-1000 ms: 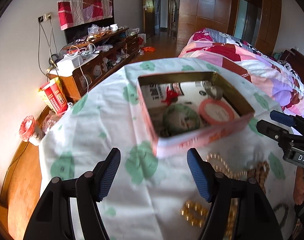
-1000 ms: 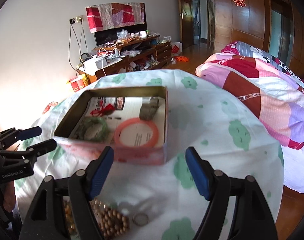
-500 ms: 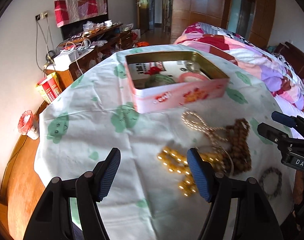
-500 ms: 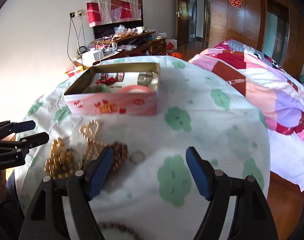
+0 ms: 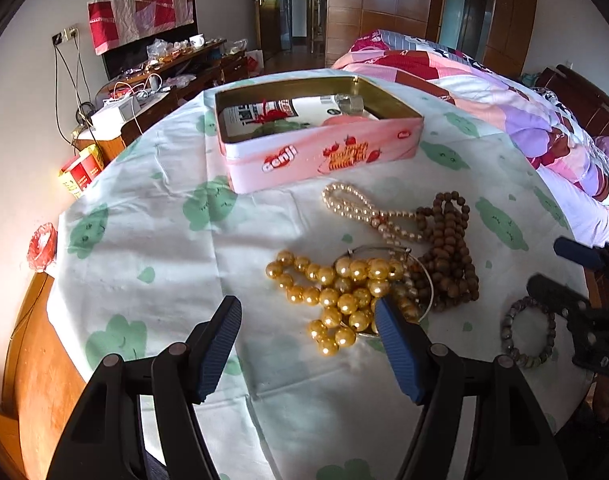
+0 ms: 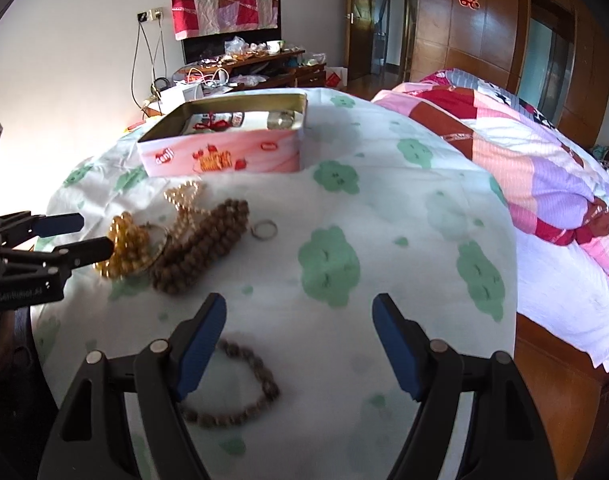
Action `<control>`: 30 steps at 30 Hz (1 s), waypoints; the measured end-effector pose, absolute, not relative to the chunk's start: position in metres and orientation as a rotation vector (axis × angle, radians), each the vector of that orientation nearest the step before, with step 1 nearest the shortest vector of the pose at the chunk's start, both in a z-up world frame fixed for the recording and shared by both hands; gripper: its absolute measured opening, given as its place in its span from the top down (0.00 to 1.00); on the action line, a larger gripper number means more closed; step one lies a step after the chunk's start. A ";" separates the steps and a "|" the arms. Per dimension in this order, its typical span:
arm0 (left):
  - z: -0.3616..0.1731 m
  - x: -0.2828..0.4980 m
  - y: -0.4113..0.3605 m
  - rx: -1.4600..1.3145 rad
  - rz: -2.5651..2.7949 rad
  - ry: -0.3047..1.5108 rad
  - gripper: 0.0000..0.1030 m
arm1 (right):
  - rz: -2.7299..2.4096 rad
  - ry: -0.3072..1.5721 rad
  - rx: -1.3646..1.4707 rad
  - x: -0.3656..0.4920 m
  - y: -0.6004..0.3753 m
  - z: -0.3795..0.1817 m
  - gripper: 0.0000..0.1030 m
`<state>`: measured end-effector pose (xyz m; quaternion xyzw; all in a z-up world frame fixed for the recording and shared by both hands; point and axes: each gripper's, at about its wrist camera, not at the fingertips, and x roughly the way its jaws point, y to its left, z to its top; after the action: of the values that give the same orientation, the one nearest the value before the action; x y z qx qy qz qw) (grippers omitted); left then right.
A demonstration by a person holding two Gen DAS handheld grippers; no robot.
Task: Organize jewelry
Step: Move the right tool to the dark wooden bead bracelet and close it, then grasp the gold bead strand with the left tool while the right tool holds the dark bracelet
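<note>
A pink open tin (image 5: 320, 156) (image 6: 224, 156) stands at the far side of the cloth-covered table and holds several items. In front of it lie a gold bead necklace (image 5: 336, 288) (image 6: 122, 248), a pearl strand (image 5: 356, 210) (image 6: 184, 196), a brown wooden bead string (image 5: 448, 256) (image 6: 204, 248), a thin bangle (image 5: 424, 276), a small ring (image 6: 264, 229) and a dark bead bracelet (image 5: 528, 332) (image 6: 240, 388). My left gripper (image 5: 308, 344) (image 6: 84, 232) is open and empty, just short of the gold beads. My right gripper (image 6: 300, 344) (image 5: 560, 268) is open and empty, above the dark bracelet.
The table cloth (image 5: 164, 248) is white with green prints. A bed with a patchwork quilt (image 6: 524, 152) is at the right. A cluttered wooden TV cabinet (image 5: 160, 88) stands at the far left. The wooden table edge (image 5: 32, 360) shows at the left.
Both grippers have pulled back from the tin toward the near side of the table. The loose jewelry has come into view in front of them. Both stay open.
</note>
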<state>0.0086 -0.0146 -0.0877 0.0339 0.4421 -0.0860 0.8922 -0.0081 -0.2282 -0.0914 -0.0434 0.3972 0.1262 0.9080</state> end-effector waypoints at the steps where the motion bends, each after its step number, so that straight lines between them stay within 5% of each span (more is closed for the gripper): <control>1: -0.088 0.008 -0.015 0.069 -0.177 0.920 0.33 | 0.264 0.826 -0.083 -0.012 -0.229 -0.094 0.25; 7: -0.091 0.008 -0.012 0.038 -0.195 0.931 0.33 | 0.289 0.859 -0.123 -0.026 -0.225 -0.106 0.25; 10: -0.091 0.008 -0.012 0.035 -0.204 0.930 0.33 | 0.292 0.844 -0.152 -0.027 -0.221 -0.107 0.36; 11: -0.091 0.008 -0.012 0.034 -0.205 0.930 0.33 | 0.288 0.833 -0.170 -0.027 -0.219 -0.107 0.42; 14: -0.090 0.008 -0.013 0.035 -0.214 0.927 0.34 | 0.290 0.833 -0.203 -0.023 -0.216 -0.110 0.86; 20: -0.091 0.012 -0.013 0.026 -0.229 0.919 0.45 | 0.242 0.822 -0.187 0.001 -0.222 -0.112 0.89; 27: -0.094 0.014 -0.016 0.020 -0.269 0.938 0.79 | 0.262 0.822 -0.162 0.008 -0.221 -0.110 0.89; 30: -0.089 0.012 -0.015 0.019 -0.283 0.915 0.80 | 0.270 0.819 -0.157 0.007 -0.220 -0.110 0.89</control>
<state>0.0120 -0.0151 -0.0885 0.0089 0.4402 -0.1363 0.8874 0.0074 -0.2204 -0.1099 -0.0760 0.3966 0.1306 0.9055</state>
